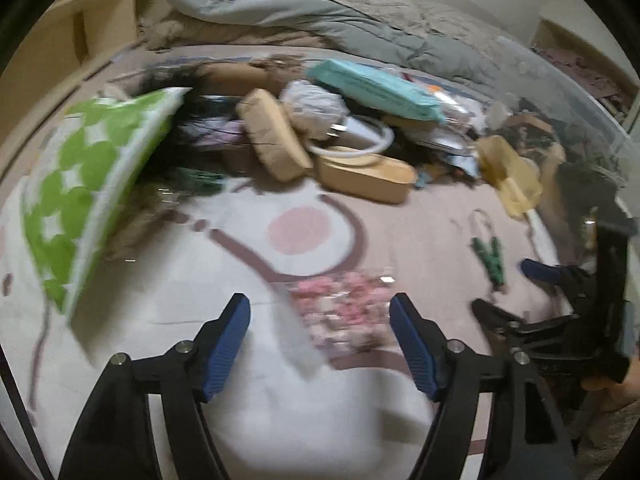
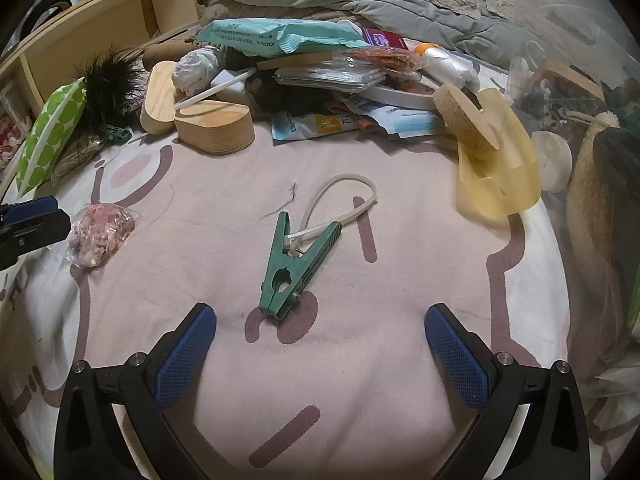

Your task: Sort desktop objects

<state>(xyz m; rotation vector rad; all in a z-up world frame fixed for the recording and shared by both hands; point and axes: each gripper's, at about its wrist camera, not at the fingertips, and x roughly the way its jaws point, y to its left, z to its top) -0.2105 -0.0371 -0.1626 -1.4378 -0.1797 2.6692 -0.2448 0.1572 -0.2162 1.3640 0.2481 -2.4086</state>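
The left gripper [image 1: 320,320] hangs with fingers spread wide and empty above a small bag of pink bits [image 1: 344,312] on the pink blanket [image 2: 360,380]. The right gripper [image 2: 320,340] also stands wide and empty, the green clothespin [image 2: 294,264] lying just ahead of its fingers, with a pile of clutter [image 2: 320,80] beyond.

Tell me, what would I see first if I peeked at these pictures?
Probably the green clothes peg with a white loop tied to it, lying alone on the pink blanket just ahead of the open right gripper. Behind it sits a messy pile: a teal packet on top, wooden boxes on the left.
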